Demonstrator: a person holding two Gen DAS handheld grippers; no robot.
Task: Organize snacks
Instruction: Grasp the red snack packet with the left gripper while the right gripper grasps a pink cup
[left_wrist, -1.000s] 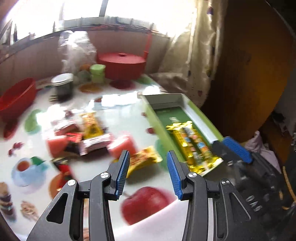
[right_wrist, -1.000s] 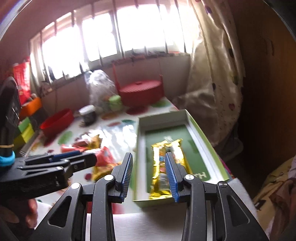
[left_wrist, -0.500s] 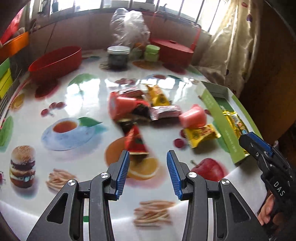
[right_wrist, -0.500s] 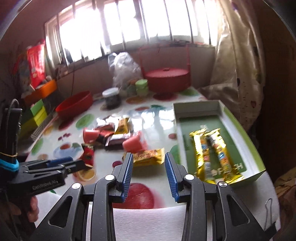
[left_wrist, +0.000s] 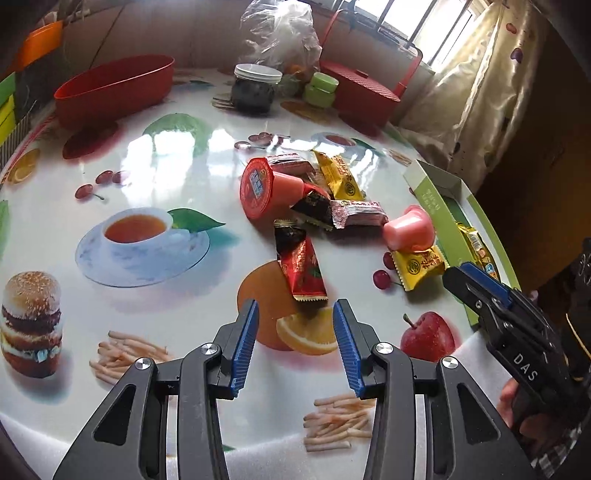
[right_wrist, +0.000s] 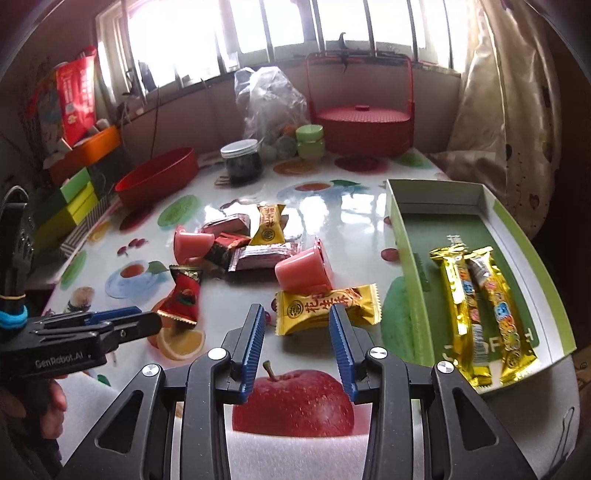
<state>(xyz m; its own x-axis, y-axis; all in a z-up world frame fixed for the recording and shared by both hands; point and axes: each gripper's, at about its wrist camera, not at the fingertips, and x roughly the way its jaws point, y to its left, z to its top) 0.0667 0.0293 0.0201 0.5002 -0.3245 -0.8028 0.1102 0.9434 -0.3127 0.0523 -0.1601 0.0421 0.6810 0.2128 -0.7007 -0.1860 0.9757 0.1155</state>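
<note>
Right wrist view: printed table (right_wrist: 354, 206); green box (right_wrist: 532, 258) at right holding two gold bars (right_wrist: 480, 306); loose snack pile (right_wrist: 258, 243) beside it; right gripper (right_wrist: 297, 347) and left gripper (left_wrist: 293, 345), jaws narrowly parted, empty.

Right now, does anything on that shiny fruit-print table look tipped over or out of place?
Yes. Two pink plastic jelly cups lie on their sides: one with its red foil lid facing outward among the wrappers, the other beside the yellow peanut-candy packet. The loose snacks sit scattered outside the green cardboard tray, which holds only two gold bars.
</note>
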